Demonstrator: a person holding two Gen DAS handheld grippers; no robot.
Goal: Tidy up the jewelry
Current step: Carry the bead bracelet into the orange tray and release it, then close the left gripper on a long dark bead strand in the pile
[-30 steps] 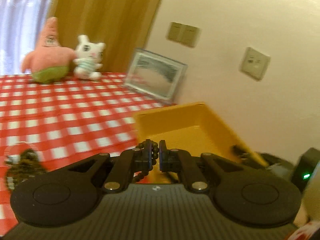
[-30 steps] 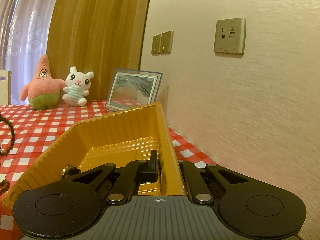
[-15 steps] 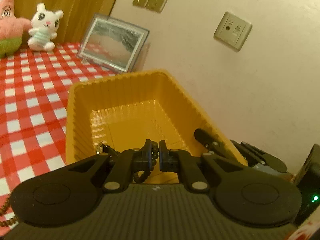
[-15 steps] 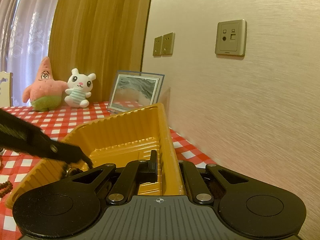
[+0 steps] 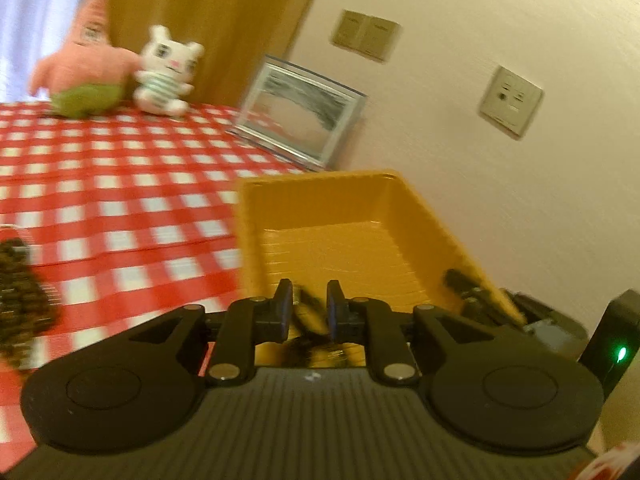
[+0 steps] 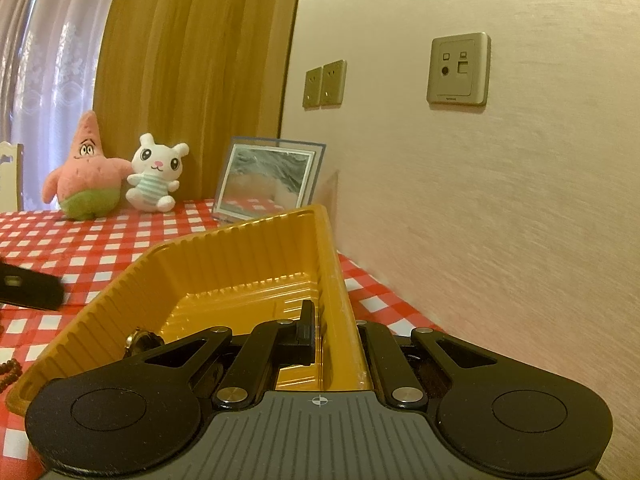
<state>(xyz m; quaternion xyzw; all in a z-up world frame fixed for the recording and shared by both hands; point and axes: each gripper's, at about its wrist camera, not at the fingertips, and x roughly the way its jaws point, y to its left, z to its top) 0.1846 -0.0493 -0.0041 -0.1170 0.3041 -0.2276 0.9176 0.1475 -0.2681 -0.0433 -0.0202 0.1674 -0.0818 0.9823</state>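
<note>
My left gripper (image 5: 308, 306) sits over the near end of the yellow tray (image 5: 416, 216), fingers parted with a gap between the pads. A dark blurred beaded bracelet (image 5: 308, 320) lies in and below that gap, inside the tray; I cannot tell whether it touches either pad. My right gripper (image 6: 336, 328) straddles the tray's right wall (image 6: 336, 288), one finger inside, the other outside and mostly hidden, clamped on the wall. A watch-like piece (image 6: 140, 340) rests inside by the tray's left wall. More beads (image 6: 10, 368) lie on the checked cloth (image 6: 120, 248) left of the tray. A dark heap (image 5: 20, 300) farther left is too blurred to identify.
</note>
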